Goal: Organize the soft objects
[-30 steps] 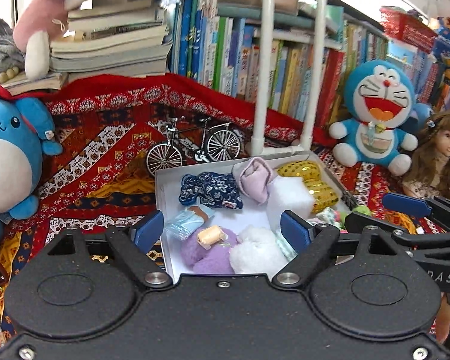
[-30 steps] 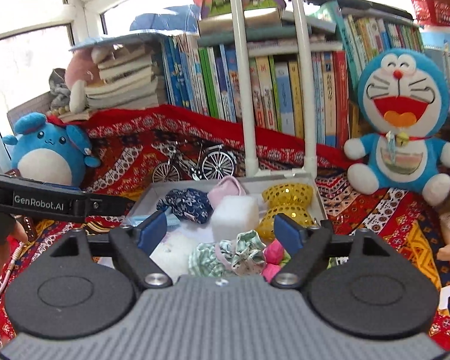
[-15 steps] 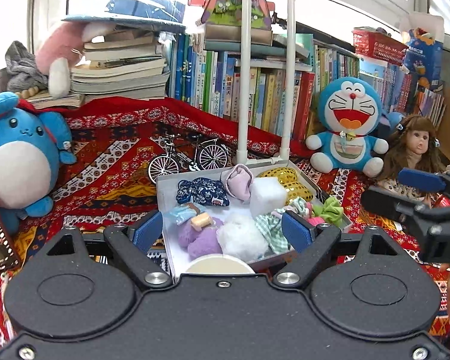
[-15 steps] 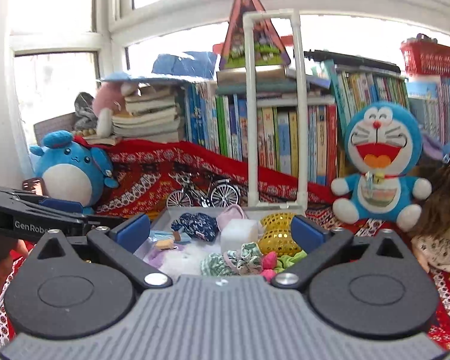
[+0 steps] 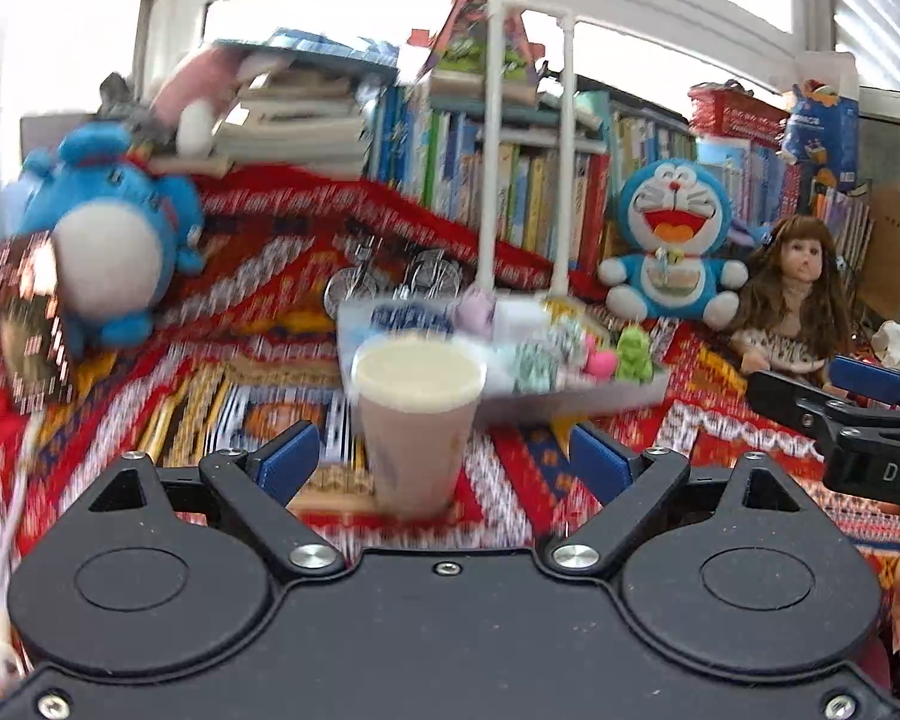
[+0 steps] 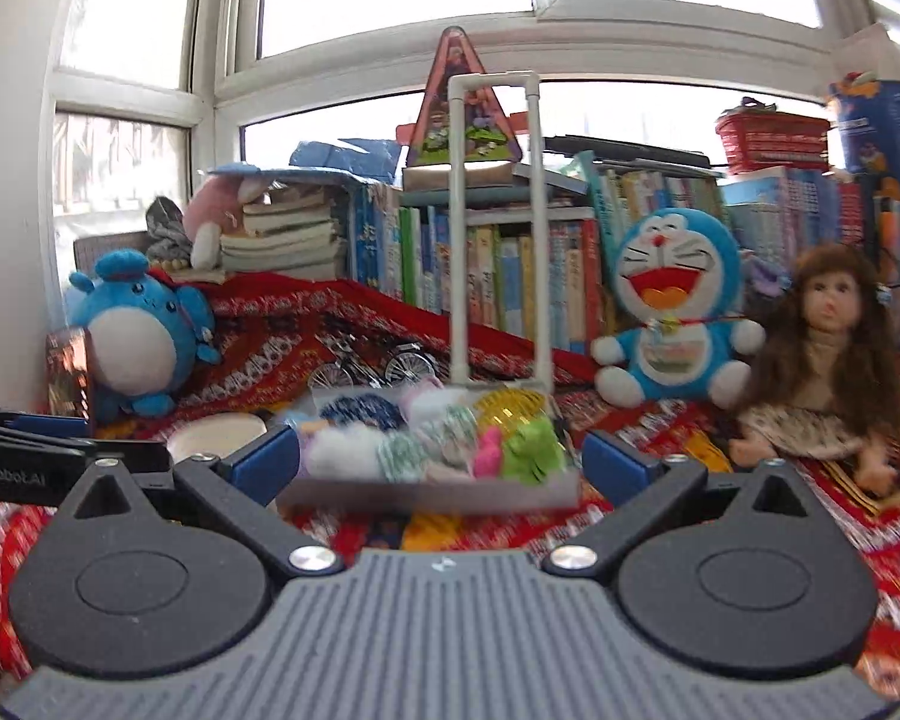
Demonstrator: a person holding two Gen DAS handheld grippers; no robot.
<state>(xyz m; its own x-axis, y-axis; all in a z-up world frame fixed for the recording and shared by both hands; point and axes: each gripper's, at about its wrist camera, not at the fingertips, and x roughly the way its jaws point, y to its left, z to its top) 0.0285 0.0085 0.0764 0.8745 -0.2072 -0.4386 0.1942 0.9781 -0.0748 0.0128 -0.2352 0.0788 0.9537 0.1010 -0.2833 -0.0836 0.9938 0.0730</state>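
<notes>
Left tool (image 5: 438, 459): jaws spread wide and just been opening further; nothing is pinched. A paper cup (image 5: 417, 420) stands upright between the blue pads (image 5: 288, 459), and neither pad touches it.

Right tool (image 6: 441, 459): jaws spread to their widest, nothing between the pads. It points at the white tray (image 6: 426, 495).

Location of task items: the soft objects (image 6: 426, 441) (white puffs, checked fabric pieces, pink and green pieces, a dark blue patterned piece, gold mesh pieces) lie packed together in the white tray. The tray rests on the red patterned cloth (image 5: 570, 468), just behind the paper cup. No soft object is in either tool. The cup's contents cannot be judged; only a pale top shows.

Judged state: sorting appears to be at an early or between-items stage, with both tools empty.

Risks from here:
- Cup tip-over. The cup is light, stands on soft cloth and sits directly in the left tool's path. A pad that brushes the wall on one side only would push it over.
- Double pick. The items touch each other; wide jaws closing into the pile may pinch two pieces at once.
- Tray shift. The tray is shallow and rests on loose cloth; a downward or sideways press may slide it into the cup.
- Tool collision. The right tool's finger (image 5: 858, 414) shows just beside the left tool; simultaneous reaches into the tray may clash
</notes>
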